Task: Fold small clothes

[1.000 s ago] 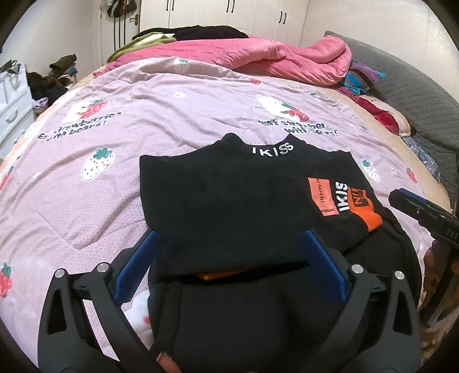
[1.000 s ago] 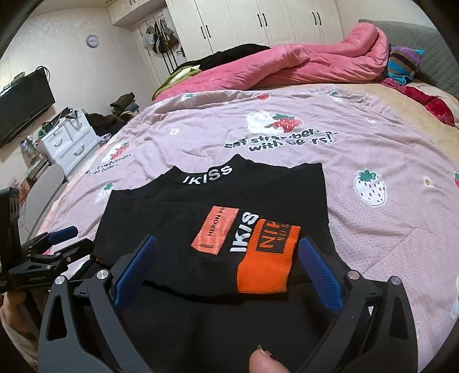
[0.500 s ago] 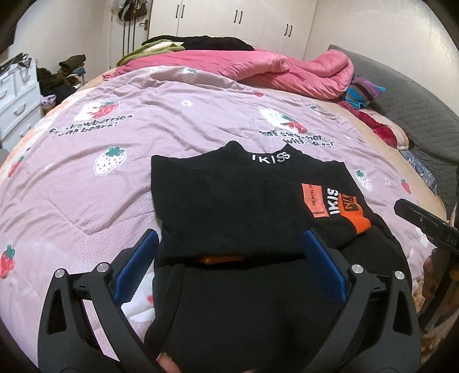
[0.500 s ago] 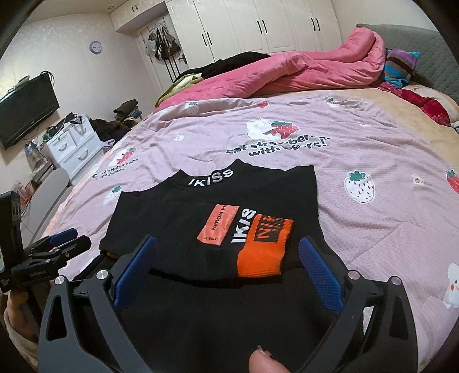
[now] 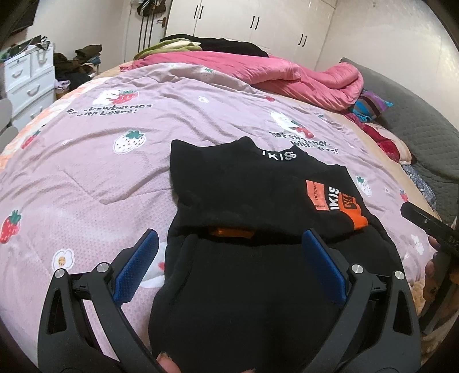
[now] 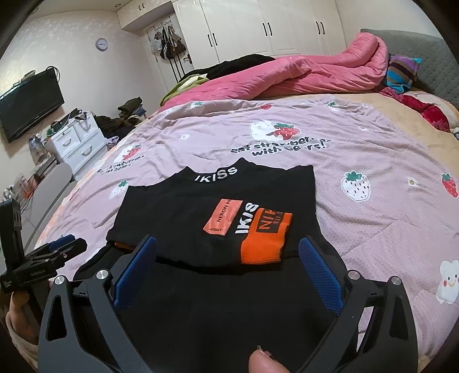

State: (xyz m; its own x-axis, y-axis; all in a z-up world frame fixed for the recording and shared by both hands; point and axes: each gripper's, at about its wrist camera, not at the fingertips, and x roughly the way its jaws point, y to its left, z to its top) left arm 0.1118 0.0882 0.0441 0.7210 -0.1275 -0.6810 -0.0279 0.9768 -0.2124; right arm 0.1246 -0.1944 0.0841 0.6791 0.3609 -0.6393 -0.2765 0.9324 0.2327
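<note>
Room first, left to right: a TV [image 6: 30, 104] on the left wall, white drawers [image 6: 77, 140] under it with a heap of dark clothes beside, a clock [image 6: 101, 44] and hanging bags [image 6: 169, 43] on the far wall, then white wardrobes [image 6: 258, 25]; the bed has a lilac quilt [image 6: 358, 229] with strawberry prints, a pink duvet [image 6: 301, 77] bunched at the far side and a grey headboard [image 6: 430, 66] on the right.

The top [image 6: 218, 206] lies flat on the near middle of the quilt, black with IKISS on the collar and an orange cuff [image 6: 265, 241] on the folded-in sleeve; its lower part runs toward both cameras.

Left gripper [image 5: 228, 264] hangs over the near hem with its blue pads spread wide, nothing between them; right gripper [image 6: 228, 271] same, gaping over the black cloth.

Only the right view gets the TV, clock and the left gripper from the side; only the left view shows a second orange cuff [image 5: 231, 231] peeking out under the fold.
</note>
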